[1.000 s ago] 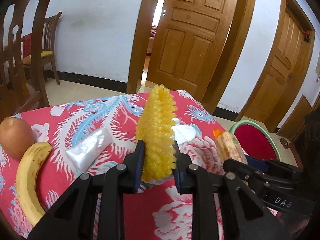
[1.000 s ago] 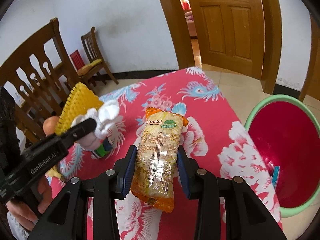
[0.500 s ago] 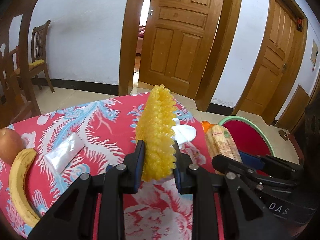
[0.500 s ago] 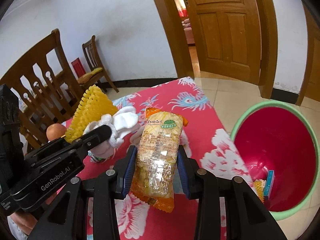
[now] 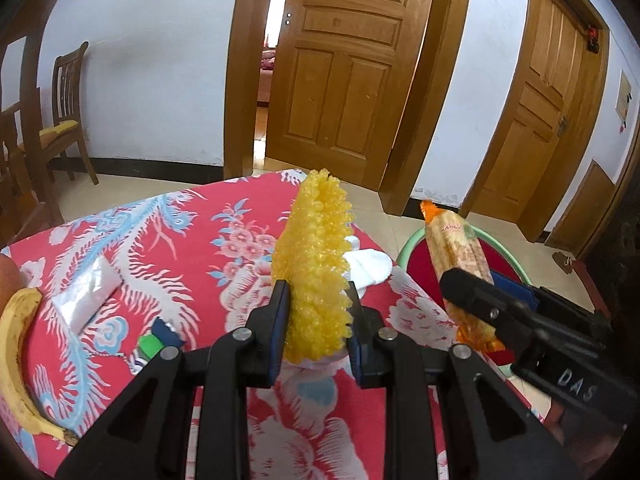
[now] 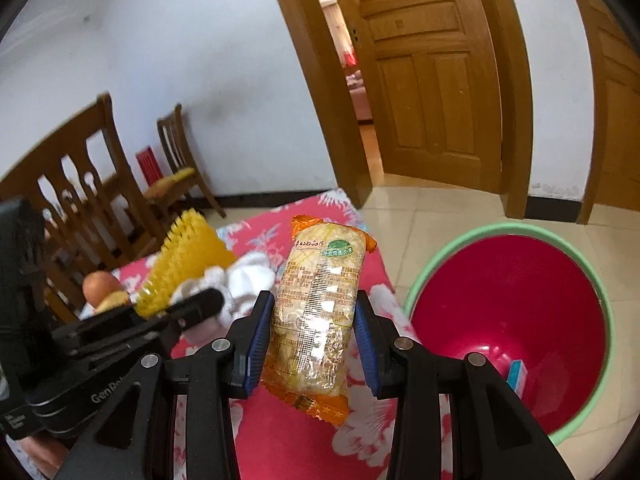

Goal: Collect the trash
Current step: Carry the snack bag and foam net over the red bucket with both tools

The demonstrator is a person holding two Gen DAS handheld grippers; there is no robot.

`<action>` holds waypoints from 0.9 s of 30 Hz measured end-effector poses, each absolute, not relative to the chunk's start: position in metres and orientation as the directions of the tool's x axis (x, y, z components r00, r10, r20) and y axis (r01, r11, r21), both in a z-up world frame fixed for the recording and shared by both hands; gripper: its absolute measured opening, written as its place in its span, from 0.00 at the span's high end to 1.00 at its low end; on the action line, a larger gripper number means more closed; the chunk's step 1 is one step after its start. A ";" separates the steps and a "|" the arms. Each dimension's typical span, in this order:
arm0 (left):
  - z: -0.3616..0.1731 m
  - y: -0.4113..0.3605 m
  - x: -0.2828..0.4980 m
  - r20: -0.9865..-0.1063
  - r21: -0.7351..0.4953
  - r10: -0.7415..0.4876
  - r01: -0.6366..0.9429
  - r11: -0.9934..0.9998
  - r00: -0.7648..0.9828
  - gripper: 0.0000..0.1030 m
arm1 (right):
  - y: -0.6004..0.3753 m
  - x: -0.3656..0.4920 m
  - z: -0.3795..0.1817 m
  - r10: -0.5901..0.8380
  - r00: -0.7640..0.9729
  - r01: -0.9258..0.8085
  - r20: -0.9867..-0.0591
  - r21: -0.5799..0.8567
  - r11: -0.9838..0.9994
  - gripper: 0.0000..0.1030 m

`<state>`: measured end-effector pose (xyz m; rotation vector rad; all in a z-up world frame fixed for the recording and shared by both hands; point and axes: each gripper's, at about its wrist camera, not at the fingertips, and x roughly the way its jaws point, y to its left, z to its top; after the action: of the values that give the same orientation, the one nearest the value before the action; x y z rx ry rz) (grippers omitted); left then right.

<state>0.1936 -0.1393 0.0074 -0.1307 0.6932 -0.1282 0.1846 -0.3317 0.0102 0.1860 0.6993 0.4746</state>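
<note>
My left gripper (image 5: 316, 312) is shut on a yellow foam fruit net (image 5: 316, 264) with white tissue (image 5: 366, 266) behind it, held above the red flowered tablecloth (image 5: 180, 240). My right gripper (image 6: 314, 328) is shut on an orange-ended snack wrapper (image 6: 316, 316), held above the table's right edge. The wrapper (image 5: 460, 252) also shows in the left wrist view, right of the net. A red bin with a green rim (image 6: 516, 320) stands on the floor to the right, with a blue-and-white box (image 6: 516, 374) inside.
On the cloth lie a banana (image 5: 16, 352), a clear plastic wrapper (image 5: 88, 296) and a small green and blue scrap (image 5: 156, 342). An orange fruit (image 6: 100, 286) sits far left. Wooden chairs (image 6: 84, 208) stand beyond the table. Doors (image 5: 344, 68) are behind.
Both grippers have moved right toward the bin, carrying the foam net and the snack wrapper. The bin now fills more of the right wrist view.
</note>
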 end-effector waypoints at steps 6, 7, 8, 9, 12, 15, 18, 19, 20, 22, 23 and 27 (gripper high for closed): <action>0.006 -0.164 0.198 -0.621 -0.136 -0.157 0.092 0.986 0.768 0.74 | -0.360 0.198 0.004 0.472 0.668 -0.316 -0.575 0.356 0.880 0.61; 0.007 -0.166 0.200 -0.621 -0.141 -0.165 0.098 0.985 0.766 0.74 | -0.366 0.198 0.005 0.479 0.675 -0.318 -0.561 0.364 0.875 0.61; 0.007 -0.170 0.202 -0.620 -0.147 -0.174 0.105 0.984 0.765 0.74 | -0.370 0.199 0.004 0.477 0.675 -0.315 -0.563 0.364 0.876 0.61; 0.008 -0.174 0.205 -0.617 -0.150 -0.180 0.110 0.983 0.766 0.74 | -0.373 0.200 0.004 0.470 0.673 -0.308 -0.571 0.362 0.880 0.61; 0.008 -0.190 0.213 -0.617 -0.161 -0.203 0.130 0.978 0.760 0.74 | -0.387 0.202 0.000 0.464 0.681 -0.298 -0.567 0.364 0.882 0.61; 0.008 -0.207 0.221 -0.619 -0.170 -0.224 0.150 0.974 0.753 0.74 | -0.399 0.204 -0.006 0.444 0.684 -0.273 -0.579 0.362 0.891 0.61; 0.007 -0.226 0.228 -0.620 -0.170 -0.241 0.172 0.970 0.746 0.74 | -0.415 0.205 -0.009 0.423 0.691 -0.244 -0.586 0.362 0.900 0.61; 0.007 -0.231 0.230 -0.622 -0.170 -0.246 0.178 0.969 0.743 0.74 | -0.421 0.204 -0.010 0.420 0.695 -0.240 -0.583 0.363 0.900 0.61; 0.006 -0.237 0.232 -0.623 -0.170 -0.251 0.185 0.968 0.741 0.74 | -0.427 0.204 -0.010 0.414 0.700 -0.232 -0.582 0.362 0.903 0.61; 0.004 -0.249 0.236 -0.626 -0.172 -0.260 0.195 0.966 0.735 0.74 | -0.441 0.204 -0.011 0.401 0.710 -0.215 -0.579 0.364 0.906 0.61; 0.002 -0.252 0.238 -0.627 -0.177 -0.266 0.199 0.964 0.732 0.74 | -0.445 0.204 -0.011 0.399 0.712 -0.211 -0.577 0.367 0.906 0.61; -0.005 -0.272 0.244 -0.639 -0.191 -0.287 0.214 0.958 0.714 0.74 | -0.466 0.202 -0.014 0.380 0.723 -0.181 -0.577 0.373 0.910 0.61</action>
<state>0.2443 -0.2716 -0.0049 -0.1060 0.7244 -0.2781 0.2023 -0.4659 -0.0141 0.3019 0.6981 0.3149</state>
